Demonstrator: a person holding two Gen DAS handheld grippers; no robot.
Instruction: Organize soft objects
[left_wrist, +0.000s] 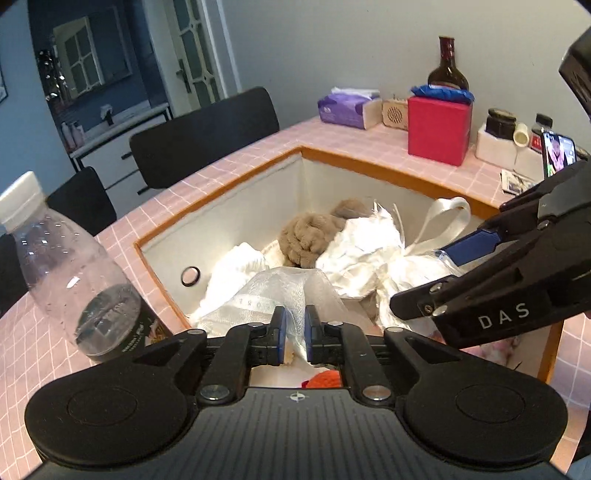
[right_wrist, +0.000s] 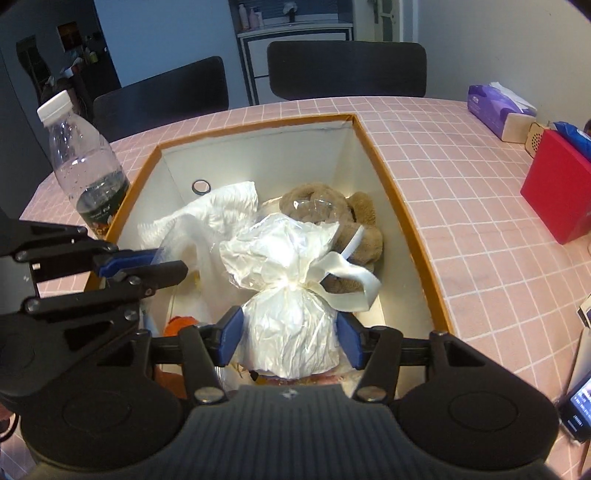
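Note:
An orange-rimmed box (right_wrist: 399, 206) with white walls (left_wrist: 258, 199) sits on the pink grid tablecloth. Inside lie a brown plush toy (left_wrist: 310, 240) (right_wrist: 365, 221), a white cloth (right_wrist: 221, 206) (left_wrist: 240, 262), and an orange soft thing (right_wrist: 179, 325) (left_wrist: 323, 378). My right gripper (right_wrist: 290, 334) is shut on a white plastic bag tied with a white ribbon (right_wrist: 291, 328) (left_wrist: 369, 258) over the box's near end. My left gripper (left_wrist: 294, 332) is shut on a clear gauzy bag (left_wrist: 280, 291) (right_wrist: 173, 247) at the box's left side. The right gripper also shows in the left wrist view (left_wrist: 439, 273).
A clear plastic bottle with a white cap (left_wrist: 70, 277) (right_wrist: 81, 162) stands left of the box. A red box (left_wrist: 439, 129) (right_wrist: 557, 195), purple tissue pack (left_wrist: 347, 107) (right_wrist: 495, 107), dark bottle (left_wrist: 447, 66) and phone (left_wrist: 557, 153) stand to the right. Black chairs (right_wrist: 343, 70) line the far edge.

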